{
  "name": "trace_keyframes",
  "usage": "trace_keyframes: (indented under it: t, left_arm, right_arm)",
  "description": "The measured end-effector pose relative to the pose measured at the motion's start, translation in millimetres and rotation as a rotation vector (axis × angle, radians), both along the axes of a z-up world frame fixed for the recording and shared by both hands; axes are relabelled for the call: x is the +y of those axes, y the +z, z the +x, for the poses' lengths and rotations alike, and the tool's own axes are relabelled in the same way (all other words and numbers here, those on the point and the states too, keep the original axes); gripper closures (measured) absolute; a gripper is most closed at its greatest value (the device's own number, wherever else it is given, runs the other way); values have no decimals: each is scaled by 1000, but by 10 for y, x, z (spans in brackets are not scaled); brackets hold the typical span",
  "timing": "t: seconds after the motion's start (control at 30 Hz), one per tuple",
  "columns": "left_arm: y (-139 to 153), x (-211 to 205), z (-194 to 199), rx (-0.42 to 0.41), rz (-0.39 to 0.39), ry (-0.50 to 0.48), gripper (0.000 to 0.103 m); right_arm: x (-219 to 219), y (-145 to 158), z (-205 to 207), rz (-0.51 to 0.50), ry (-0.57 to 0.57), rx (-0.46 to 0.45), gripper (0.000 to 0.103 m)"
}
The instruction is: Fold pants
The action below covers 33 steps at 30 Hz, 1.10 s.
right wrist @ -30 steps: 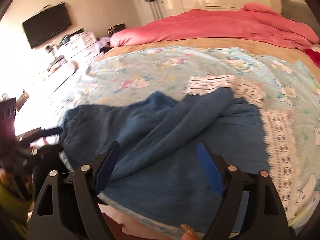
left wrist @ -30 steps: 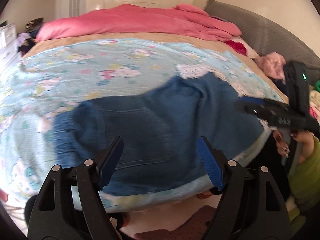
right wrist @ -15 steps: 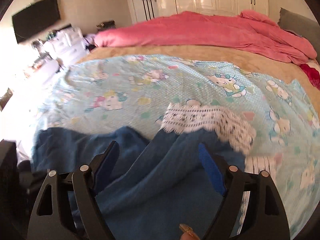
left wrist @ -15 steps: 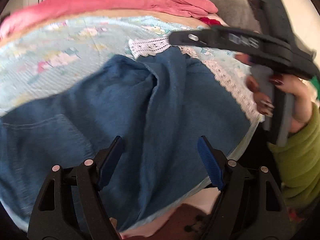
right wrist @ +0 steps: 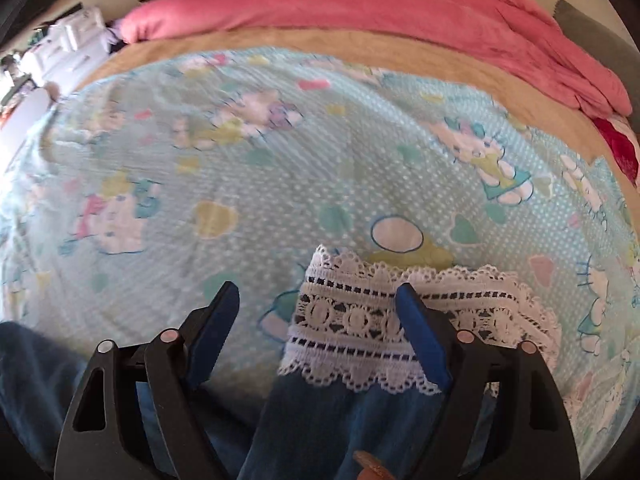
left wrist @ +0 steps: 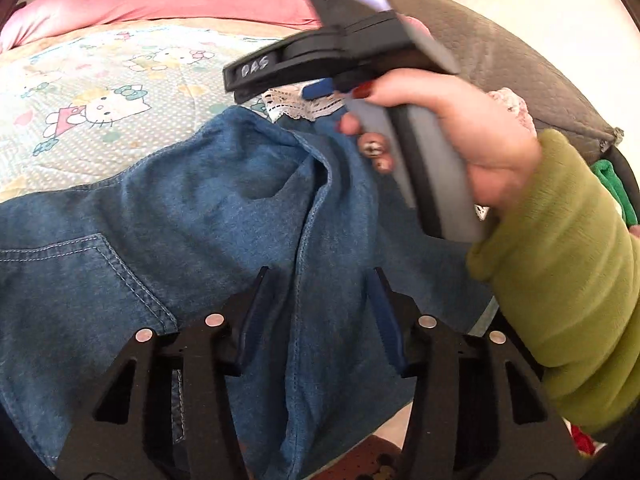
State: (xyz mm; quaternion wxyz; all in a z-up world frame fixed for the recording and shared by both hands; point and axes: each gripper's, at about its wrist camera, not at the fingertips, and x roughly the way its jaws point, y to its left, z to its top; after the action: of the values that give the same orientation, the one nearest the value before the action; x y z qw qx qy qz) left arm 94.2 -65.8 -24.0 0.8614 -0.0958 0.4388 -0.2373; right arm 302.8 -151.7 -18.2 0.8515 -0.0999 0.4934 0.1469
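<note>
Blue denim pants [left wrist: 208, 216] lie crumpled on a bed sheet with a cartoon-cat print [left wrist: 100, 92]. A stitched pocket is at the left and a white lace hem [left wrist: 304, 104] at the far end. My left gripper [left wrist: 320, 312] is low over the pants. Its jaws are closing around a raised seam fold of denim, and the pads stand off the cloth. A hand in a green sleeve [left wrist: 560, 264] holds my right gripper [left wrist: 272, 84] over the lace hem. In the right wrist view the right gripper [right wrist: 316, 320] is closing with the lace hem [right wrist: 352, 320] between its fingers, ungripped.
A pink duvet [right wrist: 400, 12] is bunched along the far side of the bed. A grey padded headboard [left wrist: 520, 60] stands to the right, with pink and green cloths beside it. White drawers [right wrist: 72, 40] stand far left. The bed's near edge runs just below the pants.
The right gripper has swung forward from over the denim to the lace hem and narrowed a little. The left gripper has dropped closer to the pants, and its jaws have narrowed around the seam fold.
</note>
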Motion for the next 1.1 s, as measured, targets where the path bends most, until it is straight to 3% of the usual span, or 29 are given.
trace_keyframes:
  t: [0.07,0.1,0.17,0.27,0.4,0.67,0.73,0.8,0.87,1.1]
  left_arm:
    - [-7,23,-14,-2,-8,-4,62]
    - [1,36,-27,-2,-15,-6,62]
    - [6,64,-46,0,-24,-5,62]
    - [-10,76,-64,-7,-18,-6,62]
    - [-34,34,-87,-18,-17,-13,50]
    - [-30,-54,-157,-51,16,-15,50]
    - [-17,-86,-186,-69,48,-20,56]
    - [31,-132,-257,-94,94,-23,79]
    - [24,-147,-251,-99,111,-41,94]
    - [51,-306,-363,-153,170,-103,98]
  right_arm:
    - [-42,-40,14,-20,-14,-22,61]
    - [-78,-34,8,-25,-15,-39,67]
    - [-238,31,-29,31,-33,-49,91]
    - [-494,227,-183,103,-53,-104,93]
    - [-962,471,-488,235,-99,-152,93]
    - [-1698,683,-1069,398,-189,-164,93]
    - [-1873,709,-1218,429,-208,-159,93]
    - [-1994,733,-1340,444,-218,-155,93]
    - [-2126,737,-1491,438,-233,-153,93]
    - [-2555,541,-1926,529,-326,-61,92]
